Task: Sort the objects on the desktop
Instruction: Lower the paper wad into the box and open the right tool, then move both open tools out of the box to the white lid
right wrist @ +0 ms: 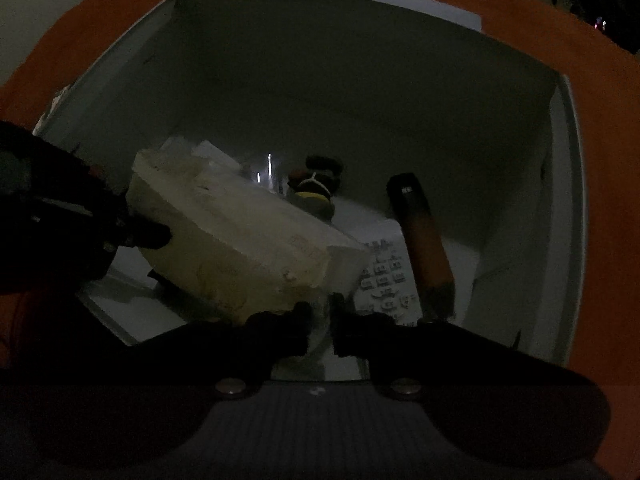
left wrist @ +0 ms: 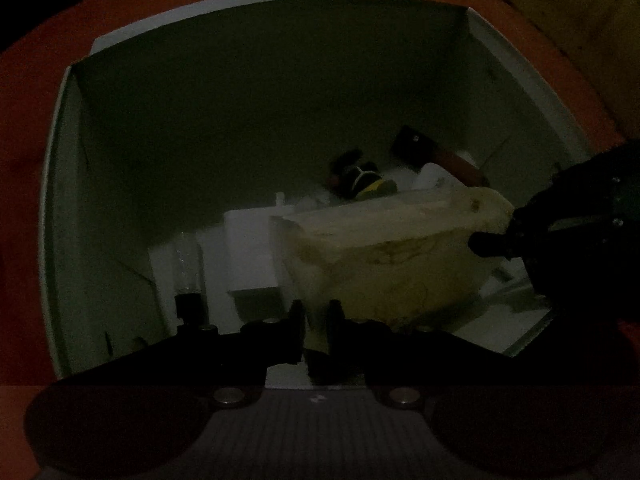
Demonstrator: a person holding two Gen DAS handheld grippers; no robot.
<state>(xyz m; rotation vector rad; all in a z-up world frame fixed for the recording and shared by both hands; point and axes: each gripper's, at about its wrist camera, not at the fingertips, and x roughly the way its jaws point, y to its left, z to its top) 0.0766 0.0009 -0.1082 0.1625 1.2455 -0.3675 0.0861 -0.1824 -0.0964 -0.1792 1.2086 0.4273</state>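
Note:
A pale yellowish plastic box [left wrist: 392, 256] [right wrist: 236, 240] hangs tilted inside a large white bin [left wrist: 200, 100] [right wrist: 360, 80]. My left gripper [left wrist: 316, 322] is shut on the box's near edge, and the right wrist view shows it [right wrist: 154, 235] gripping the box's left end. My right gripper [right wrist: 320, 316] is shut on the box's near corner; in the left wrist view it [left wrist: 490, 242] pinches the box's right end. The scene is very dark.
On the bin floor lie a white keypad device [right wrist: 384, 280], a dark brown-orange stick-shaped object [right wrist: 424, 248] [left wrist: 444, 156], a dark bundle with a yellow and white band [left wrist: 360, 182] [right wrist: 316, 188], a clear vial with a black cap [left wrist: 188, 268] and a white carton [left wrist: 248, 248]. An orange-red surface [left wrist: 24, 160] surrounds the bin.

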